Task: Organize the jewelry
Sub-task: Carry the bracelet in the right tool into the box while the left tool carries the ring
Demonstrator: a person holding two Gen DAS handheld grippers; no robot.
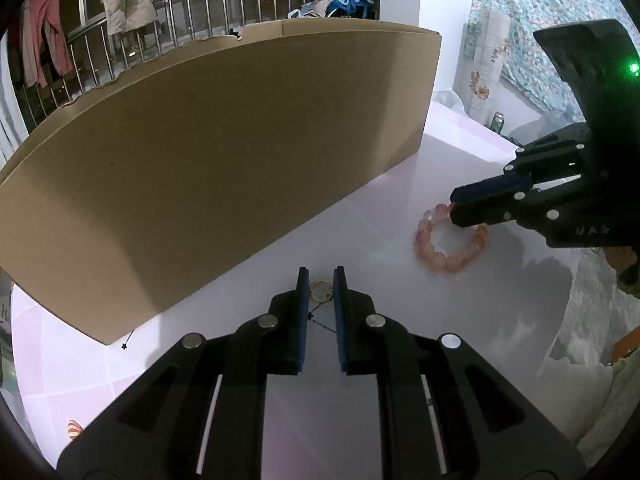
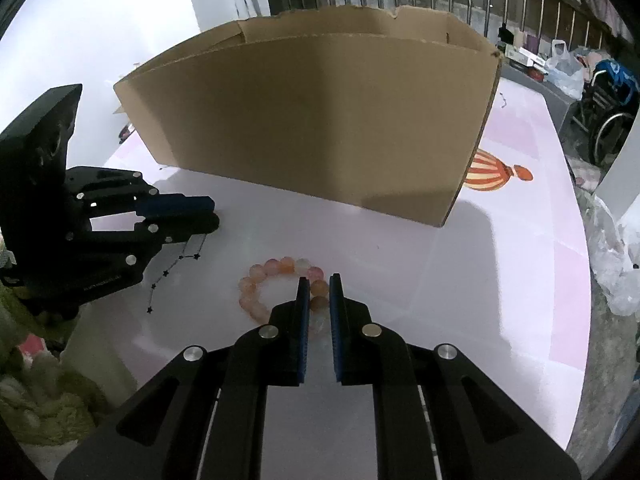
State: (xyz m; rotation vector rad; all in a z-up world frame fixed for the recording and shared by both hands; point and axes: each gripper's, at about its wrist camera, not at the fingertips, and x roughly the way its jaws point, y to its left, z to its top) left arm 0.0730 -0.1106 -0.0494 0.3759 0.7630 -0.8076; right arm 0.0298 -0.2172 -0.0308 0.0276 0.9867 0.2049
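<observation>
The left gripper (image 1: pixel 321 280) pinches a small ring (image 1: pixel 321 291) at 6 o'clock of the cardboard box (image 1: pixel 224 168). At 3 o'clock, the right gripper (image 2: pixel 319 288) clamps the bead bracelet (image 2: pixel 260 280) on the tabletop (image 2: pixel 460 280) (lift both straight up, clearing the box wall).

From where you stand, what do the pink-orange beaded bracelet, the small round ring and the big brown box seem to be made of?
Pink-orange beaded bracelet: glossy, half-clear beads, looks like polished stone or glass; which one is unclear.
Small round ring: thin shiny band, probably gold-toned metal.
Big brown box: matte corrugated cardboard, with a ragged torn top edge.
</observation>
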